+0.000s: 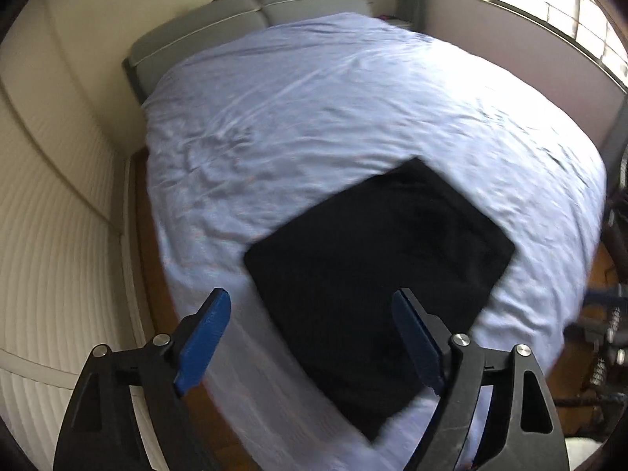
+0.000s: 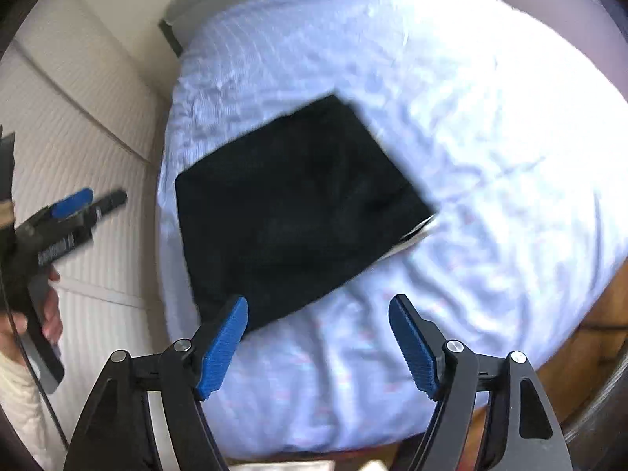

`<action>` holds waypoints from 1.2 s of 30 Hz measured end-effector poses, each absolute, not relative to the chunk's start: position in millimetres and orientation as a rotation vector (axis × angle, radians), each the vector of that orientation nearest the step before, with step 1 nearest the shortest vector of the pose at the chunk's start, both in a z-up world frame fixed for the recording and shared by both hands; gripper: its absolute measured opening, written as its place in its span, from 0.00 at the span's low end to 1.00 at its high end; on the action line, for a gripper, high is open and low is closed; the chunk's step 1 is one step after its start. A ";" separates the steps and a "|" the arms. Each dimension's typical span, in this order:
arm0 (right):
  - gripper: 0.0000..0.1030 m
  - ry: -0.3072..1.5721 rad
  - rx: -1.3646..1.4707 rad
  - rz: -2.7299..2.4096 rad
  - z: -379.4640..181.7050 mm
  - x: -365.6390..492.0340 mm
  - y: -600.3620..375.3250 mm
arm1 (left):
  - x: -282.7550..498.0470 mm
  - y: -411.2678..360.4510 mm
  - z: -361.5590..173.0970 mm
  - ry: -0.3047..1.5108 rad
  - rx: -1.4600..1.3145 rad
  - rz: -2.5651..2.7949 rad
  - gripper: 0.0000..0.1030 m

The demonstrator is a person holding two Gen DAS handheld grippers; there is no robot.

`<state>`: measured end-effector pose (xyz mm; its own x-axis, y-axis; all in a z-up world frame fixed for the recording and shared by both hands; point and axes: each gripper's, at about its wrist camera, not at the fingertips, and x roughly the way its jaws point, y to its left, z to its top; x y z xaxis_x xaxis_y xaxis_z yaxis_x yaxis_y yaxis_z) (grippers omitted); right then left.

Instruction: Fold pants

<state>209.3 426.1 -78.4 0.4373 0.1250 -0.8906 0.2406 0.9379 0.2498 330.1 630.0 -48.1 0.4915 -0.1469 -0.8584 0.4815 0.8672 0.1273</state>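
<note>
Blue ribbed pads on the left gripper (image 1: 310,337) fill the bottom of the left wrist view, jaws spread wide with nothing between them; the right gripper (image 2: 318,343) at the bottom of its own view stands just as wide and just as empty. Both point steeply down at the bed, which suggests each is clear of the cloth rather than reaching for it. The black pants (image 1: 376,274) lie as a compact, roughly square packet on the pale blue bedsheet (image 1: 314,117), centre to lower right in the left view and centre-left in the right view, near the foot edge of the bed; that flat, squared shape reads as a finished or nearly finished fold. A sliver of white shows at the packet's right edge in the right view, possibly a label, too blurred to read. At the left edge of that view a hand (image 2: 49,314) grips the other gripper's handle, whose white lettering is illegible. A grey headboard (image 1: 243,23) sits at the top.
</note>
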 end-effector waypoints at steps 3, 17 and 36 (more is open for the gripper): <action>0.78 1.062 0.258 -0.075 -51.6 186.7 386.7 | 292.4 590.5 -29.2 0.983 0.344 -0.393 0.86; 0.79 0.928 0.068 0.052 35.4 120.2 207.7 | 160.3 397.4 39.1 0.856 0.240 -0.259 0.97; 0.79 0.834 0.152 -0.020 64.8 121.6 57.9 | 184.7 252.5 62.0 0.816 0.228 -0.354 0.97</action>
<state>121.6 57.9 64.8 0.6721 0.0422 -0.7393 0.0770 0.9890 0.1264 184.7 252.5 62.0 0.6312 -0.2197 -0.7439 0.3933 0.9172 0.0628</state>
